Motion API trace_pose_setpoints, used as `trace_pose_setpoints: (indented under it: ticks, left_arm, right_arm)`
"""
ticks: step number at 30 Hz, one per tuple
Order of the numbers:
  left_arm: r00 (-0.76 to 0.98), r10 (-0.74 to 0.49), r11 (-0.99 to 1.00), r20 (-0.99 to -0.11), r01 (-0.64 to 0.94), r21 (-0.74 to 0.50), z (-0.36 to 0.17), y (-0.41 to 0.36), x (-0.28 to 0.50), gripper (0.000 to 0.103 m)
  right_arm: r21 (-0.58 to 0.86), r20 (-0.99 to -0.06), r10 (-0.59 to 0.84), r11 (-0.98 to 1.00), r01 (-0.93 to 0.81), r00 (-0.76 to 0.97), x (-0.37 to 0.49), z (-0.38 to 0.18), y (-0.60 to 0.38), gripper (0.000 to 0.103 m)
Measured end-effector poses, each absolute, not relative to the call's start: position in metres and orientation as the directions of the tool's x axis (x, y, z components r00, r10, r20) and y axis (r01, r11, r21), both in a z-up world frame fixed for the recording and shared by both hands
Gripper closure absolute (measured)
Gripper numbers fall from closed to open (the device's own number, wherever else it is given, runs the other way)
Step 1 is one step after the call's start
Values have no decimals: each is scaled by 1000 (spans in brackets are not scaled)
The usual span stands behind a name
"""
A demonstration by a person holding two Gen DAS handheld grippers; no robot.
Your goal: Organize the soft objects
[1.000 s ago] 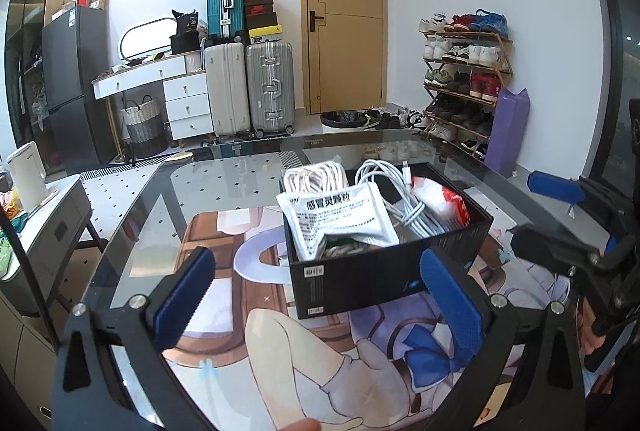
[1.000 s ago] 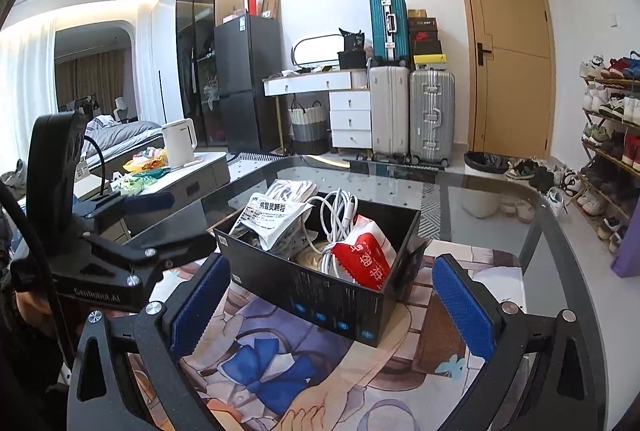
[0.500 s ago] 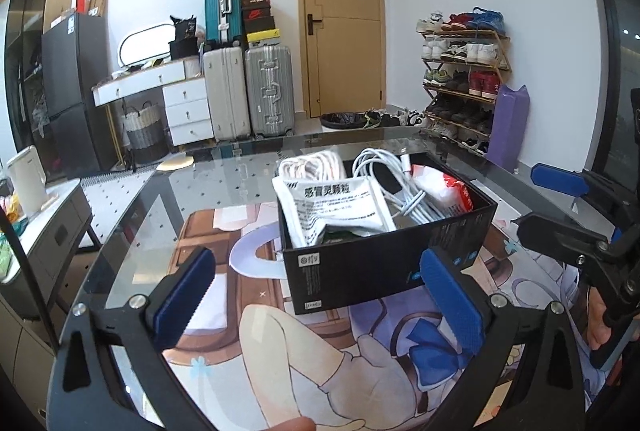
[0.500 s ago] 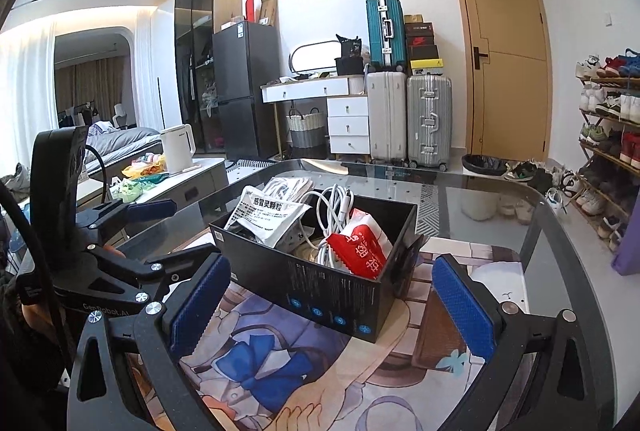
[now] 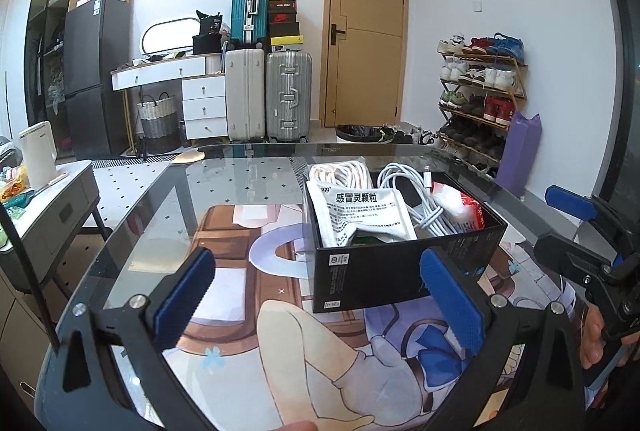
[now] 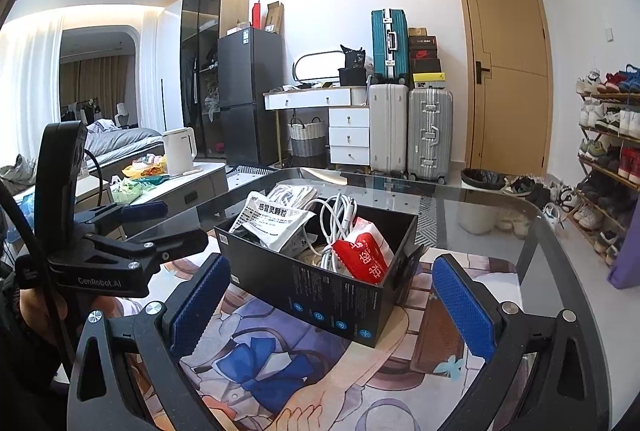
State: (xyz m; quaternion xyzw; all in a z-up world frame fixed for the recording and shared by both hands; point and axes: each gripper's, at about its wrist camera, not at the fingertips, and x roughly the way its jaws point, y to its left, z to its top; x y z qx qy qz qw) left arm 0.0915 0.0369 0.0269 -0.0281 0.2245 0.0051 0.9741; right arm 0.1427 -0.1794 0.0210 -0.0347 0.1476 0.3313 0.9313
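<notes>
A black box [image 5: 404, 271] [image 6: 320, 295] stands on the printed mat of the glass table. It holds a white medicine pouch [image 5: 360, 215] [image 6: 276, 223], coiled white cables [image 5: 416, 199] [image 6: 340, 219] and a red-and-white packet [image 5: 460, 211] [image 6: 362, 251]. My left gripper [image 5: 320, 295] is open and empty, in front of the box; it also shows in the right wrist view [image 6: 156, 227]. My right gripper [image 6: 334, 305] is open and empty, near the box's front corner; it shows at the right of the left wrist view [image 5: 576, 223].
The printed mat [image 5: 320, 351] covers the near part of the glass table [image 5: 224, 187]. A side cabinet with a white kettle [image 5: 38, 155] stands left. Suitcases [image 5: 288, 95], a door and a shoe rack [image 5: 480, 91] line the far wall.
Both grippers have drawn back a little and tilted up; the box sits slightly further right in the left wrist view. Both stay open and empty.
</notes>
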Motion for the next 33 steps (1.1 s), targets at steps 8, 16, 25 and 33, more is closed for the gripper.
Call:
trace_pose_setpoints:
  ticks: [8, 16, 25, 33]
  left_arm:
    - [907, 15, 999, -421, -28, -26, 28, 33, 88, 0]
    - [909, 21, 999, -416, -31, -18, 28, 30, 85, 0]
    - [908, 20, 999, -418, -31, -21, 28, 30, 86, 0]
    - [908, 20, 999, -419, -32, -22, 28, 30, 86, 0]
  right_arm:
    - [31, -294, 610, 775, -631, 736, 142, 21, -178, 1]
    - [36, -297, 614, 773, -634, 732, 142, 20, -176, 1]
    - [37, -298, 614, 773, -634, 731, 143, 20, -175, 1]
    - [37, -298, 613, 773, -633, 731, 143, 20, -175, 1]
